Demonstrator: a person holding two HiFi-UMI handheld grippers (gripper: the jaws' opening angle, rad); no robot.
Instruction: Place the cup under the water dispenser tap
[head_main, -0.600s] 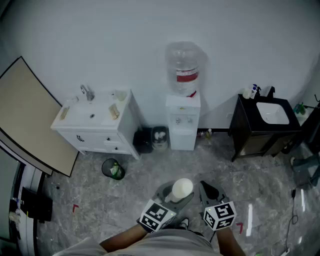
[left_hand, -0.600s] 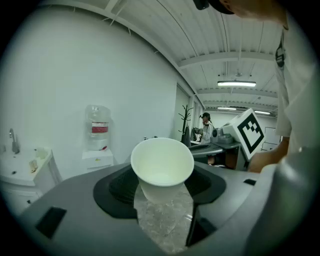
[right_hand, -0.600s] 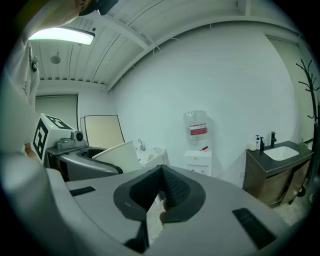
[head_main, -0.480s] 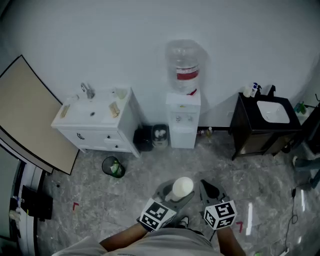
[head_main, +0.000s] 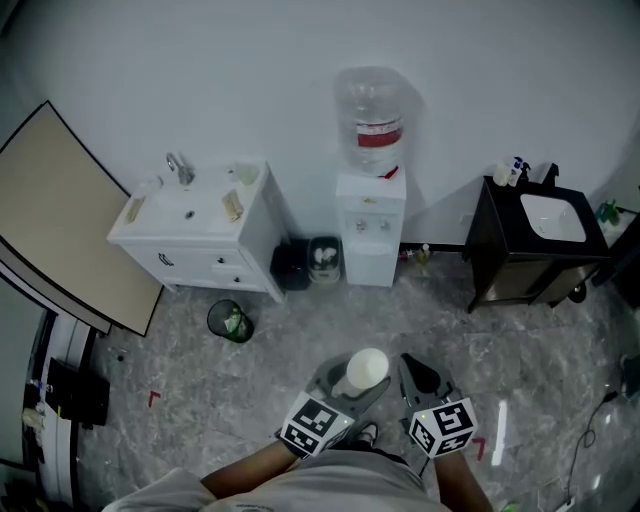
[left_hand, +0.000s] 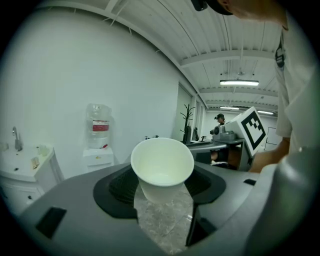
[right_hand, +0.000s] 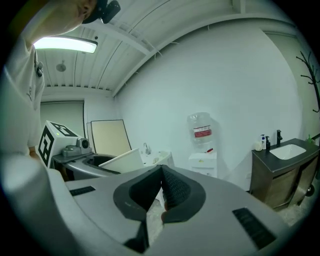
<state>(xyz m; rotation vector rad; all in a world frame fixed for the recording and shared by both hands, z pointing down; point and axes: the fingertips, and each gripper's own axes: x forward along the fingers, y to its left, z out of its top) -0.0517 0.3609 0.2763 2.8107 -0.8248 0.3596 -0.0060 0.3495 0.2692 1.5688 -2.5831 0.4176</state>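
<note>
A white paper cup (head_main: 366, 368) stands upright and empty between the jaws of my left gripper (head_main: 352, 385), low in the head view. The left gripper view shows the cup (left_hand: 162, 167) pressed between the two dark pads of that gripper (left_hand: 162, 181). The water dispenser (head_main: 370, 225), white with a clear bottle and red label, stands against the far wall, well ahead of the cup. It also shows in the left gripper view (left_hand: 98, 145) and the right gripper view (right_hand: 202, 150). My right gripper (head_main: 418, 378) is beside the left, with its pads (right_hand: 170, 187) together on nothing.
A white vanity with a sink (head_main: 190, 225) stands left of the dispenser, with a black bin (head_main: 290, 268) and a small bin (head_main: 322, 262) between them. A round waste bin (head_main: 228, 322) sits on the marble floor. A dark sink cabinet (head_main: 535, 250) is at the right, a leaning board (head_main: 60, 220) at the left.
In the head view the room has slid slightly upward. Both grippers and the cup keep the same place in the picture.
</note>
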